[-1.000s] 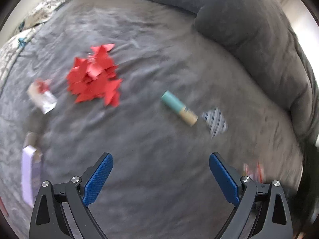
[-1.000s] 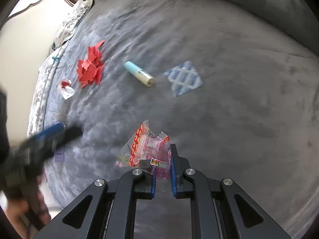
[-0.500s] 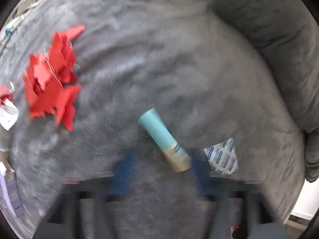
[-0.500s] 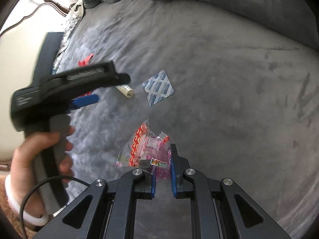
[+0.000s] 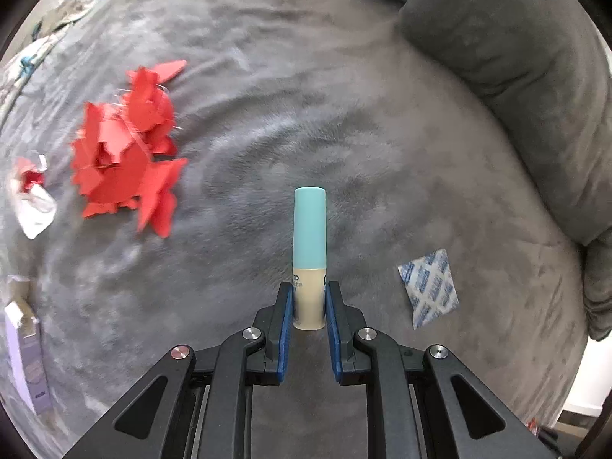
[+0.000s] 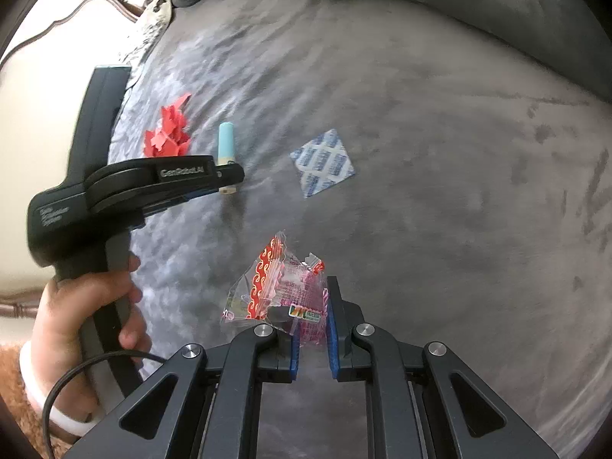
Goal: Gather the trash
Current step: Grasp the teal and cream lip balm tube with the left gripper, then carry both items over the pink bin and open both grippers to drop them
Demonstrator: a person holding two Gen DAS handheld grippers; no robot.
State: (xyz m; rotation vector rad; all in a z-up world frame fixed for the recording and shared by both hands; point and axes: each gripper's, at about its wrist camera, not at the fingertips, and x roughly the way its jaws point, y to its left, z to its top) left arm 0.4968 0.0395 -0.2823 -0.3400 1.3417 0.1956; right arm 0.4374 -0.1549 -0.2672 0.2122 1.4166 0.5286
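Left tool (image 5: 309, 302): its jaws have just been closing, and its blue pads now pinch the beige lower end of a small cylindrical tube with a teal cap (image 5: 310, 252), which lies between them.
Right tool (image 6: 310, 317): pressed together on a crinkled clear plastic wrapper printed in red and pink (image 6: 279, 287), held just above the bed.
Tube's place: against the grey plush blanket (image 5: 267, 88) covering the bed, teal end pointing away from the tool; whether it has lifted clear of the fabric I cannot tell.
Other trash: a heap of torn red paper scraps (image 5: 126, 160) well to the tube's left, a blue-and-white patterned square sachet (image 5: 428, 287) near its right, a white crumpled wrapper with red inside (image 5: 32, 199) at the far left edge.
Risk, slip: the grip sits near one end only, so the smooth round tube could pivot or shoot out when raised.
Risk, snag: pads this low may catch plush pile and drag the blanket.
Risk, wrapper: thin film could slide free if the right hand swings fast.
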